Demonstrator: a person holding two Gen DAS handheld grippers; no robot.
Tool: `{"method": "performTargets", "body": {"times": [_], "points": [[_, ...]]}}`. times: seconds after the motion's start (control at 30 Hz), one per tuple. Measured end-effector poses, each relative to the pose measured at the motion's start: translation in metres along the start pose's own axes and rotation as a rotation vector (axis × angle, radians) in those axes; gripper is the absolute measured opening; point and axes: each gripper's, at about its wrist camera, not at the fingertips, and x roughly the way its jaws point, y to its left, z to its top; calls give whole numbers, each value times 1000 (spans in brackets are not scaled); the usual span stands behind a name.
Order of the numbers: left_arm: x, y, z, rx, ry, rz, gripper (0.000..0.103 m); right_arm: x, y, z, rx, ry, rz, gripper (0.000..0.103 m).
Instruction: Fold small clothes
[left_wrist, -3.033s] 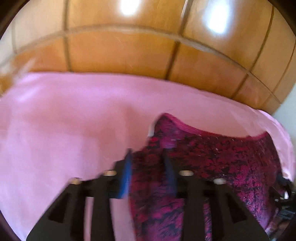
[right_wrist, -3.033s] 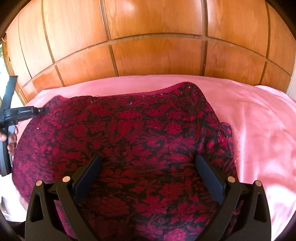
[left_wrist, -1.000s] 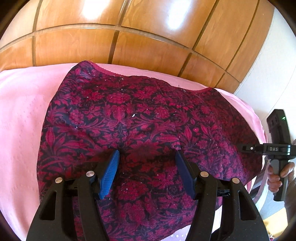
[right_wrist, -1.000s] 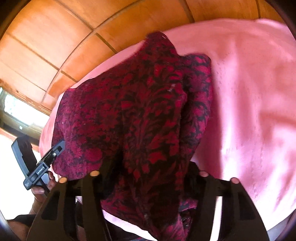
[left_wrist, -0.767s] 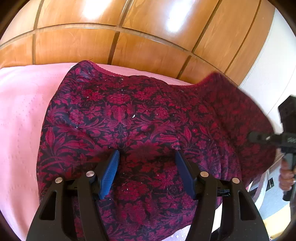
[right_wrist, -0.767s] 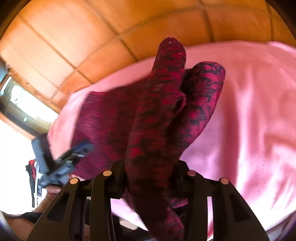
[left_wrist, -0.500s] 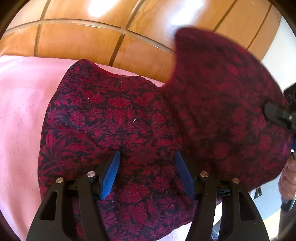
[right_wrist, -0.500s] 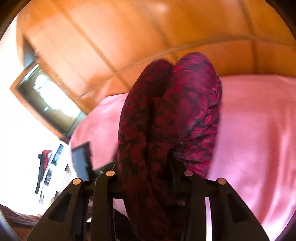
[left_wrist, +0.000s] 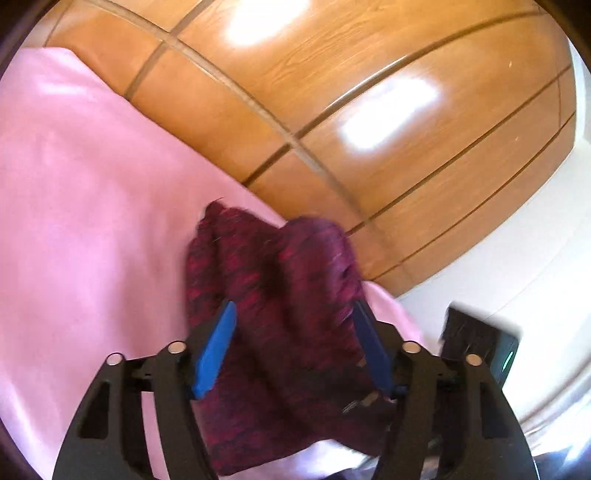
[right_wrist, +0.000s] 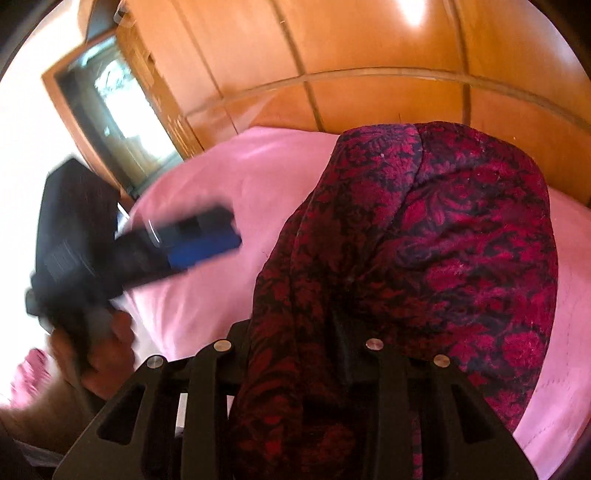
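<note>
The dark red flowered garment (right_wrist: 443, 240) lies on the pink sheet (right_wrist: 229, 184), doubled over into a mound. My right gripper (right_wrist: 291, 332) is shut on a bunched fold of it; the fabric hangs over the jaws and hides the pads. In the left wrist view the garment (left_wrist: 280, 295) shows blurred in the gap of my left gripper (left_wrist: 293, 306). Its jaws are opening, and the blue pads (left_wrist: 214, 350) stand clear of the cloth. From the right wrist view, that blue pad (right_wrist: 207, 251) hovers over bare sheet to the left of the garment, held by a hand (right_wrist: 107, 350).
A wooden panelled wall (left_wrist: 369, 110) runs close behind the bed. A wood-framed window (right_wrist: 122, 110) stands at the far left. A white wall (left_wrist: 517, 258) is on the right. Pink sheet (left_wrist: 92, 221) stretches out left of the garment.
The right gripper closed on the garment's right side, lifted it and swung it leftward over the rest. The left gripper pulled off the spread garment to the left and rolled.
</note>
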Motion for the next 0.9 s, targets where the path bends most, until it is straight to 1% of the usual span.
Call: {"method": "performTargets", "body": {"times": [0.03,0.1,0.13,0.2,0.23,0.27,0.3,0.33,0.37,0.43,0.47,0.5,0.53,0.6,0.63,0.7,0.73,0.77,0.83,0.9], "points": [[3,-3,2,13,4,-5,66,2,7,-5,-39,-9,-24,32],[22,-18,13,71,54,14,66,4,22,-14,-107,-33,-73,32],[36,-22,16,99,100,46,67,5,27,-17,-130,-44,-90,32],[59,-23,15,117,168,118,67,5,33,-22,-172,-77,-127,34],[70,-21,13,123,214,128,67,5,33,-24,-179,-88,-133,34],[76,-23,11,134,233,124,53,3,31,-27,-185,-93,-136,38],[79,-27,9,151,248,120,42,3,32,-28,-193,-97,-137,48],[81,-32,7,178,249,133,35,1,33,-30,-207,-107,-136,56],[79,-34,6,187,246,130,29,-1,37,-29,-218,-110,-119,68],[76,-38,7,202,236,139,27,-18,37,-30,-231,-117,-41,72],[74,-38,7,207,235,144,25,-31,32,-31,-220,-114,14,75],[72,-38,8,212,237,151,25,-40,27,-32,-205,-110,65,76],[70,-40,8,223,241,155,24,-55,19,-33,-174,-112,134,76],[71,-46,10,247,240,163,23,-85,-1,-37,-113,-151,190,76],[77,-48,13,258,239,168,23,-94,-11,-39,-88,-166,186,76],[82,-54,18,279,236,171,22,-105,-34,-47,-27,-185,141,75],[81,-57,19,288,234,173,22,-105,-46,-53,0,-181,87,73],[81,-62,22,301,232,180,21,-102,-55,-57,20,-164,51,67],[78,-65,25,315,228,190,20,-85,-65,-62,50,-117,12,58],[70,-66,27,322,220,211,20,-73,-67,-65,47,-114,6,58]]}}
